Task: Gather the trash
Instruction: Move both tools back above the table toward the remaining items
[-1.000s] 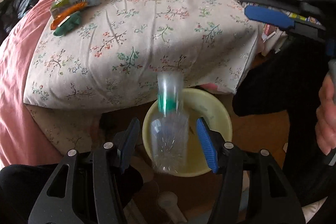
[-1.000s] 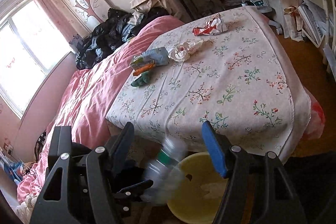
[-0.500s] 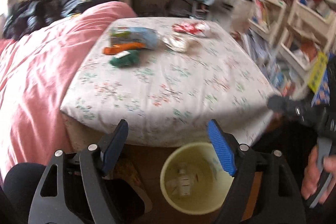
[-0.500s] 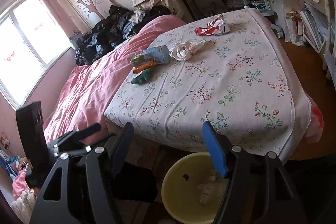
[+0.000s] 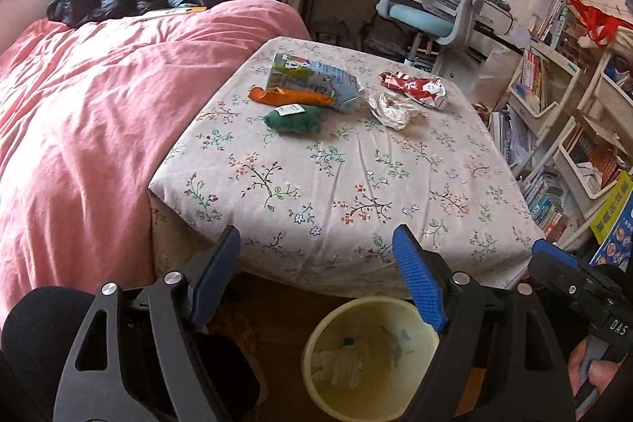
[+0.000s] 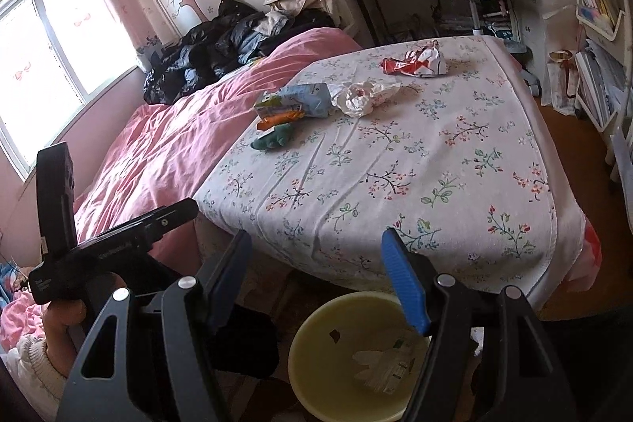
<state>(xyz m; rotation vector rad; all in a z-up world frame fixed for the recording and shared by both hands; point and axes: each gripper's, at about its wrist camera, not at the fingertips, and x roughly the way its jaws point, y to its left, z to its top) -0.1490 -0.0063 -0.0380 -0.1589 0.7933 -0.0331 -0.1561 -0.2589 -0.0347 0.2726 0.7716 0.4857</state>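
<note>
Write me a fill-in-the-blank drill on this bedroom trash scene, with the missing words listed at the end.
1. The clear plastic bottle lies inside the yellow ____.
2. The orange wrapper lies on the floral sheet between the blue carton and the ____ pouch.
3. The left hand-held gripper holds ____.
4. The desk chair past the bed has a light ____ seat.

Missing words: bin; green; nothing; blue
</note>
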